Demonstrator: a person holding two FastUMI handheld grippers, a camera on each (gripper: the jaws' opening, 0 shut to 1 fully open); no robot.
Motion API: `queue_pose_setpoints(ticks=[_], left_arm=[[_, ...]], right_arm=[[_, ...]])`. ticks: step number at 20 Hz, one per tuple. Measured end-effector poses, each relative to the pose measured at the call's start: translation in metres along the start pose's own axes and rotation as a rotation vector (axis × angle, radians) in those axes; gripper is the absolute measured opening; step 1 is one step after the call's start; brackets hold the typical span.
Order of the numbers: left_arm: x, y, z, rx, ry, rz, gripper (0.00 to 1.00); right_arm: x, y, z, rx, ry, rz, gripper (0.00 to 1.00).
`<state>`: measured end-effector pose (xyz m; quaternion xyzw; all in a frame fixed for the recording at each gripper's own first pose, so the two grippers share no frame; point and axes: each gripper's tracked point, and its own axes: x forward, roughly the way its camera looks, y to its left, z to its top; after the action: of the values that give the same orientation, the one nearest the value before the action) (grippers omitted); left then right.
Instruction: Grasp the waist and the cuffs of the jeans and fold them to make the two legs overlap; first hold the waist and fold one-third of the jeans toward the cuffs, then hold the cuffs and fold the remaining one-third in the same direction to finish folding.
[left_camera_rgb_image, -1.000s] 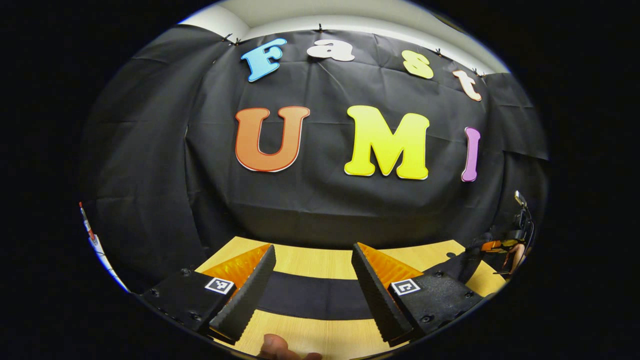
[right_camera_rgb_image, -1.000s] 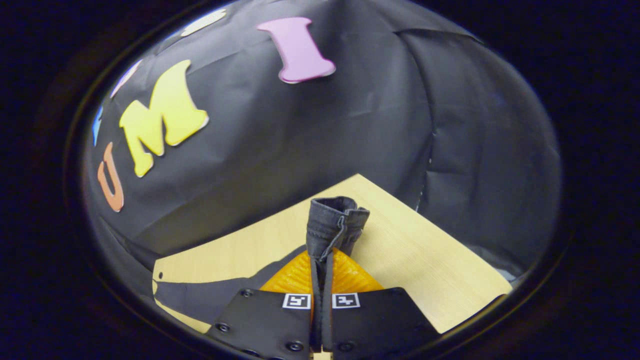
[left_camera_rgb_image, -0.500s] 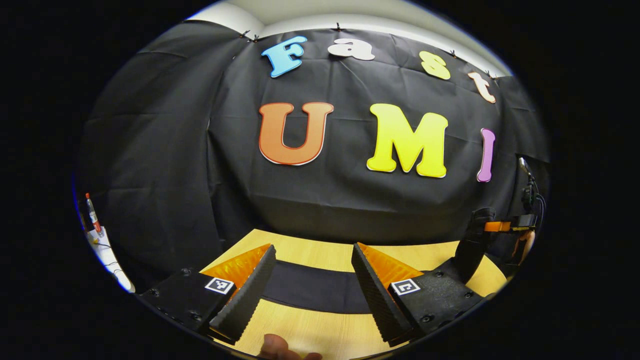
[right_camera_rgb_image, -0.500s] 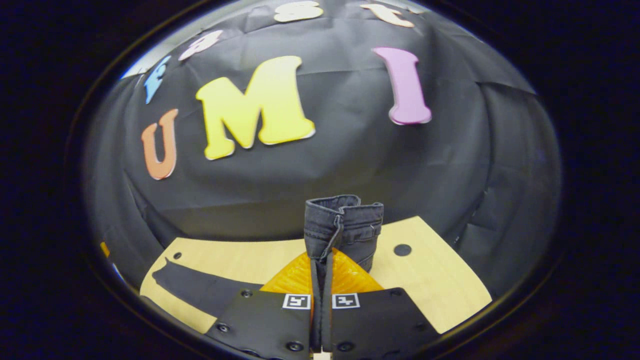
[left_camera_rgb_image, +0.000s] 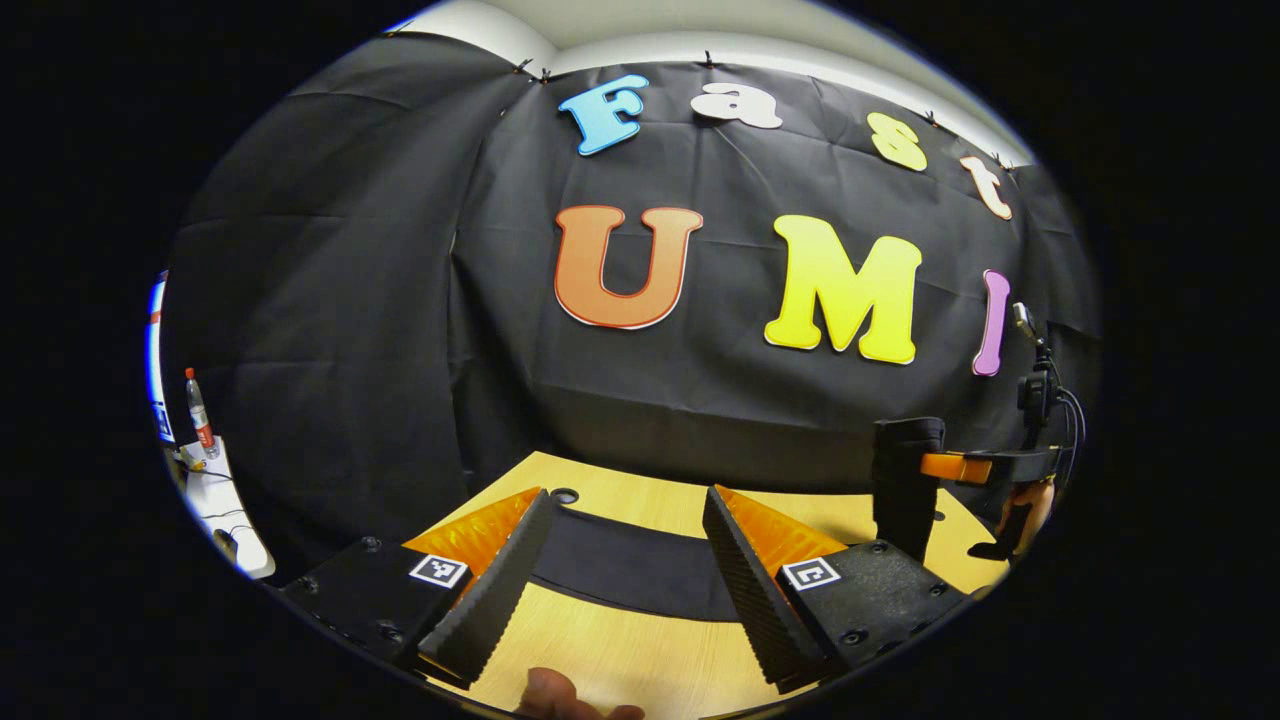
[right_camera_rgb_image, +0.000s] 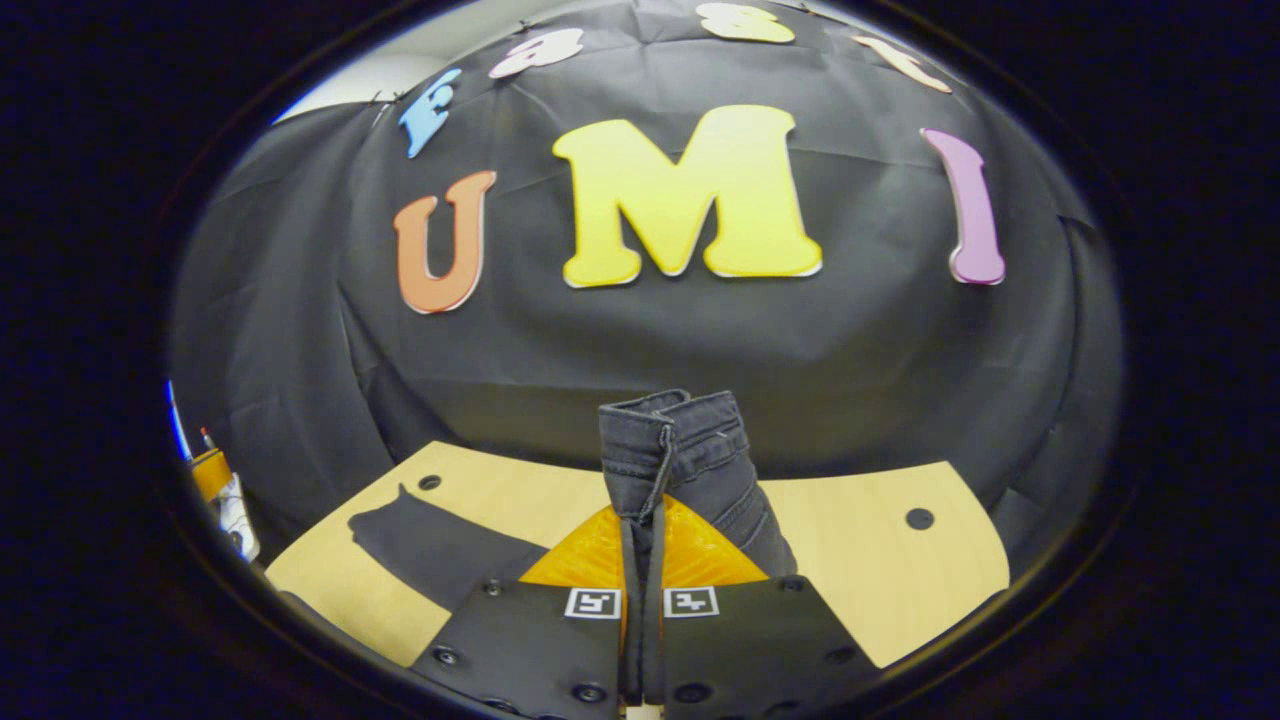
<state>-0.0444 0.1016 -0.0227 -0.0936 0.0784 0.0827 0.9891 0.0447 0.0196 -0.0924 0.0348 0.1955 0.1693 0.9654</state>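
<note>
Dark jeans (left_camera_rgb_image: 620, 565) lie as a long strip across the wooden table (left_camera_rgb_image: 620, 650). My left gripper (left_camera_rgb_image: 626, 495) hovers open over that strip, one finger on each side, not touching it. A fingertip (left_camera_rgb_image: 550, 692) shows at the bottom edge. In the right gripper view my right gripper (right_camera_rgb_image: 643, 512) is shut on a hemmed end of the jeans (right_camera_rgb_image: 675, 450), which stands upright above the fingers. The rest of the jeans (right_camera_rgb_image: 430, 545) trails flat to the left. In the left gripper view the right gripper (left_camera_rgb_image: 950, 467) holds that lifted end (left_camera_rgb_image: 905, 470) at far right.
A bottle (left_camera_rgb_image: 197, 410) stands on a white side table (left_camera_rgb_image: 215, 500) to the left of the booth. The tabletop has round holes (right_camera_rgb_image: 918, 518) near its corners. A small device on a stand with cables (left_camera_rgb_image: 1035, 385) sits beyond the table's right end.
The right gripper has swung leftward with the jeans end in it, lifting it higher off the table. The left gripper stayed open over the strip, its view turning slightly.
</note>
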Motion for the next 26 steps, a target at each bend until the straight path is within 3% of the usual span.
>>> queue_pose_setpoints(ticks=[4, 9, 19, 21, 22, 23, 24, 26], left_arm=[[-0.007, 0.013, 0.001, -0.003, -0.011, 0.029, 0.98], [-0.013, 0.029, -0.002, -0.016, -0.008, 0.070, 0.98], [-0.020, 0.034, -0.001, -0.006, -0.011, 0.076, 0.98], [-0.019, 0.034, -0.003, -0.011, -0.008, 0.074, 0.98], [-0.018, 0.034, -0.003, -0.014, -0.007, 0.072, 0.98], [-0.018, 0.033, -0.004, -0.017, -0.006, 0.067, 0.98], [-0.017, 0.033, -0.006, -0.020, -0.004, 0.061, 0.98], [-0.012, 0.034, -0.012, -0.041, 0.013, 0.048, 0.98]], right_arm=[[0.025, 0.050, -0.052, -0.061, 0.103, 0.087, 0.01], [0.042, 0.091, -0.108, -0.165, 0.196, 0.142, 0.00], [0.053, 0.118, -0.190, -0.255, 0.328, 0.181, 0.01], [0.051, 0.123, -0.204, -0.249, 0.375, 0.220, 0.00], [0.050, 0.126, -0.208, -0.247, 0.391, 0.236, 0.10], [0.049, 0.135, -0.209, -0.225, 0.397, 0.281, 0.14], [0.045, 0.145, -0.207, -0.197, 0.398, 0.313, 0.43], [0.039, 0.134, -0.197, -0.224, 0.368, 0.286, 1.00]])
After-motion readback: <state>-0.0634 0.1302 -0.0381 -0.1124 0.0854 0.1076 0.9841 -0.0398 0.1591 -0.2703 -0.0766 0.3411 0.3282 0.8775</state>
